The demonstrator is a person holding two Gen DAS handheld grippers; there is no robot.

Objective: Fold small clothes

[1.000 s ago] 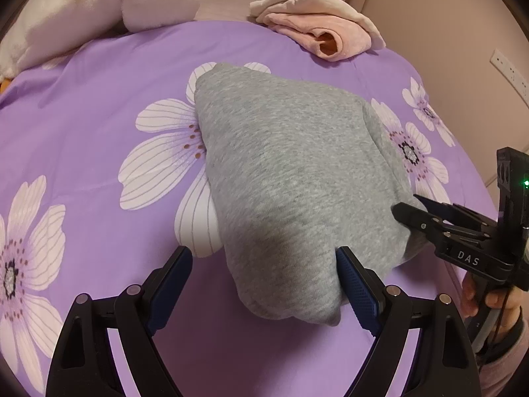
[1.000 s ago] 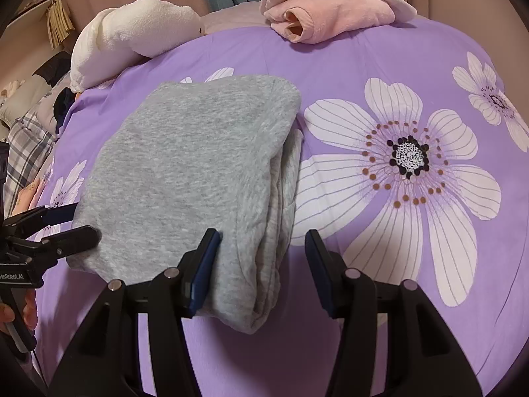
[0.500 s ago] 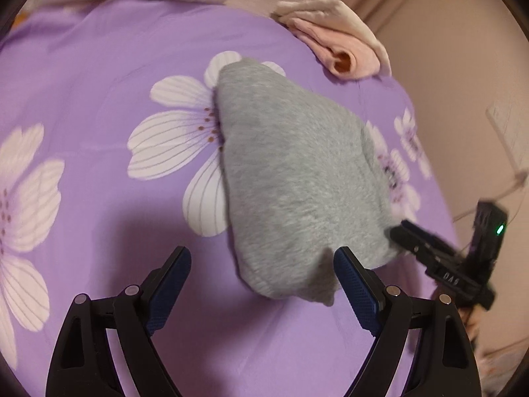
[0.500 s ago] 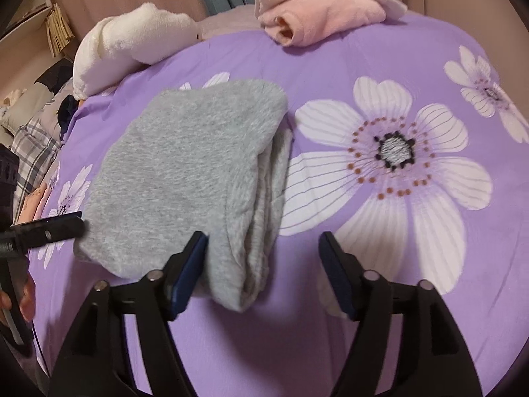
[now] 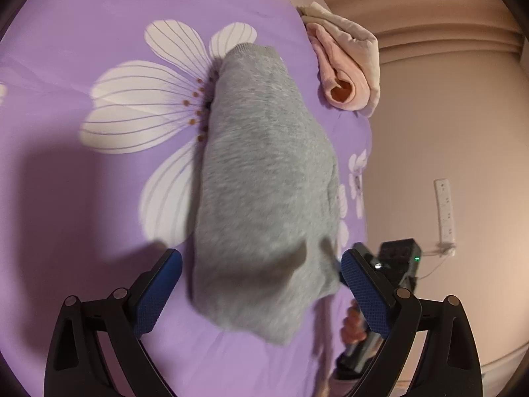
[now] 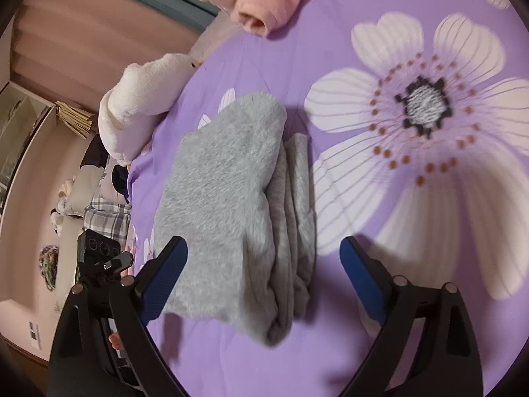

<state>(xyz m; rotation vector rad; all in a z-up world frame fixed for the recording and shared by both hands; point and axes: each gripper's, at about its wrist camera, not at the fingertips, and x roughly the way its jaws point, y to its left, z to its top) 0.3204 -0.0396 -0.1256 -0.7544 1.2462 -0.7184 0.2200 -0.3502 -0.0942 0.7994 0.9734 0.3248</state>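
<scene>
Grey garment [image 5: 264, 178], purple white-flowered sheet [image 5: 82, 205], pink bundle [image 5: 344, 76].

Folded grey garment [image 5: 264, 178] lies on purple bedspread [image 5: 99, 198].

Folded garment [image 5: 264, 178] on bedspread [image 5: 99, 198], rolled towel [image 5: 344, 72] behind it (near edge)

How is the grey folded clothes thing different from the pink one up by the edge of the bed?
The grey garment is grey and lies in the middle of the purple sheet, close to the grippers; the pink garment is pink with a cream layer and sits far off at the bed's edge. The grey one looks larger and flatter; the pink one looks bunched, with a rolled opening showing. Both are folded and rest on the sheet.
</scene>
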